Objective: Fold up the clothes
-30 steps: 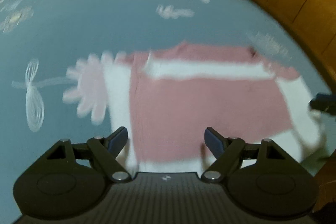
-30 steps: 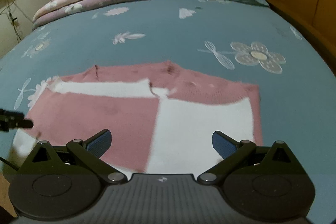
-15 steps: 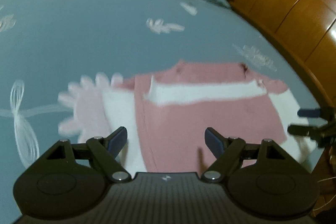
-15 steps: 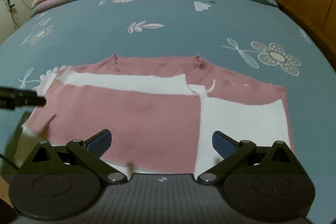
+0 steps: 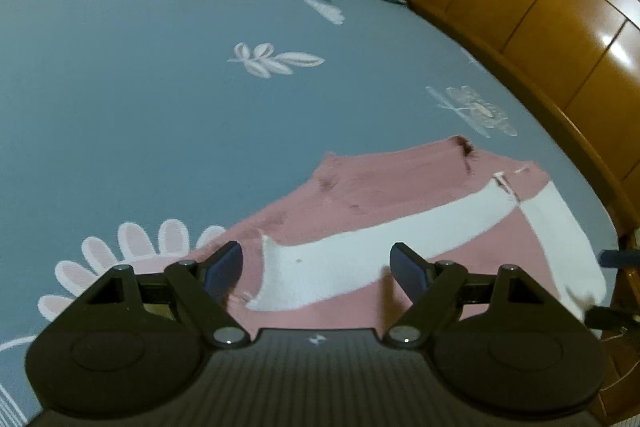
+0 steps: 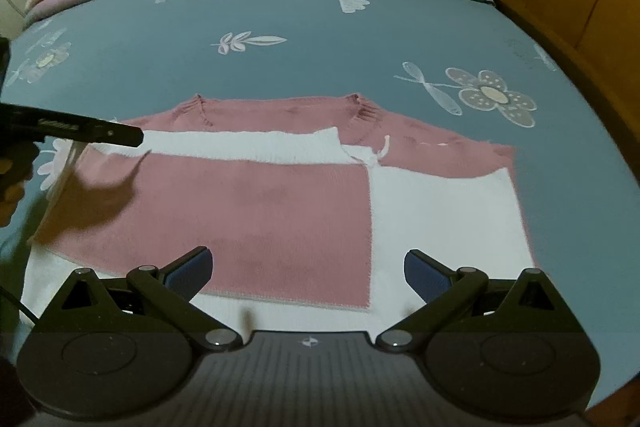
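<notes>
Pink-and-white knit, the sweater (image 6: 280, 203) lies flat on the blue bedsheet (image 6: 304, 15), its sleeves seemingly already folded across the body, so the main folds are left. The left gripper (image 5: 316, 267) and right gripper (image 6: 306, 269) hover over it with jaws spread, grasping nothing.

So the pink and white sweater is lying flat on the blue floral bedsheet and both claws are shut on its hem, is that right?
Not quite. The sweater does lie flat on the bedsheet, but both wrist views show the left claw and right claw open, gripping nothing.
</notes>
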The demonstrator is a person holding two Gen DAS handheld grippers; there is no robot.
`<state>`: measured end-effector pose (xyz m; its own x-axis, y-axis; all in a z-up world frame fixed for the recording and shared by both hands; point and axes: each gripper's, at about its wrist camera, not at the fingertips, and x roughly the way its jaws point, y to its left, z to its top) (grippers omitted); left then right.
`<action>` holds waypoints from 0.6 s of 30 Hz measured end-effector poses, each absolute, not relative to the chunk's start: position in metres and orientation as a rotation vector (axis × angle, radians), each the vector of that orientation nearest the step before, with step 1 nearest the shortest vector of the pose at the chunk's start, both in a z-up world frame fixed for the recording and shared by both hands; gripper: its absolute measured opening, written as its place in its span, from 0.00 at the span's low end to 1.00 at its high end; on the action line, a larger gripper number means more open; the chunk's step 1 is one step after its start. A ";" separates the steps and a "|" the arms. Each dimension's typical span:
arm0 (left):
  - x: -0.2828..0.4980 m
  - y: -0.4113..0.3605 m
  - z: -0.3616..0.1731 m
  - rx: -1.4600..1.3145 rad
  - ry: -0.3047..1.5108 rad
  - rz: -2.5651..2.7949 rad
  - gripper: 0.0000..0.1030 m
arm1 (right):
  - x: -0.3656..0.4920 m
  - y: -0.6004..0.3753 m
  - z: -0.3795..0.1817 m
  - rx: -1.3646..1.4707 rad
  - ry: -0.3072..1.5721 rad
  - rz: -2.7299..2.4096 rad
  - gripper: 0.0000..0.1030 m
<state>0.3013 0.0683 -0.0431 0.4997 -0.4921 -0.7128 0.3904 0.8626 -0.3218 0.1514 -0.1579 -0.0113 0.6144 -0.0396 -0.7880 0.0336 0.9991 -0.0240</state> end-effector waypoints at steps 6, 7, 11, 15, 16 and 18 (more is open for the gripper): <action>0.309 0.070 -0.047 -0.141 0.903 -0.546 0.79 | 0.139 -0.154 -0.002 -0.034 0.940 -0.091 1.00; 0.310 0.069 -0.048 -0.143 0.898 -0.548 0.79 | 0.138 -0.154 -0.001 -0.047 0.946 -0.099 1.00; 0.316 0.069 -0.047 -0.154 0.892 -0.538 0.79 | 0.135 -0.153 0.004 -0.066 0.943 -0.121 1.00; 0.317 0.072 -0.037 -0.138 0.876 -0.519 0.79 | 0.133 -0.154 0.008 -0.065 0.928 -0.129 1.00; 0.316 0.073 -0.033 -0.133 0.868 -0.517 0.79 | 0.132 -0.153 0.009 -0.070 0.921 -0.126 1.00; 0.313 0.074 -0.025 -0.127 0.857 -0.516 0.79 | 0.128 -0.152 0.010 -0.074 0.910 -0.116 1.00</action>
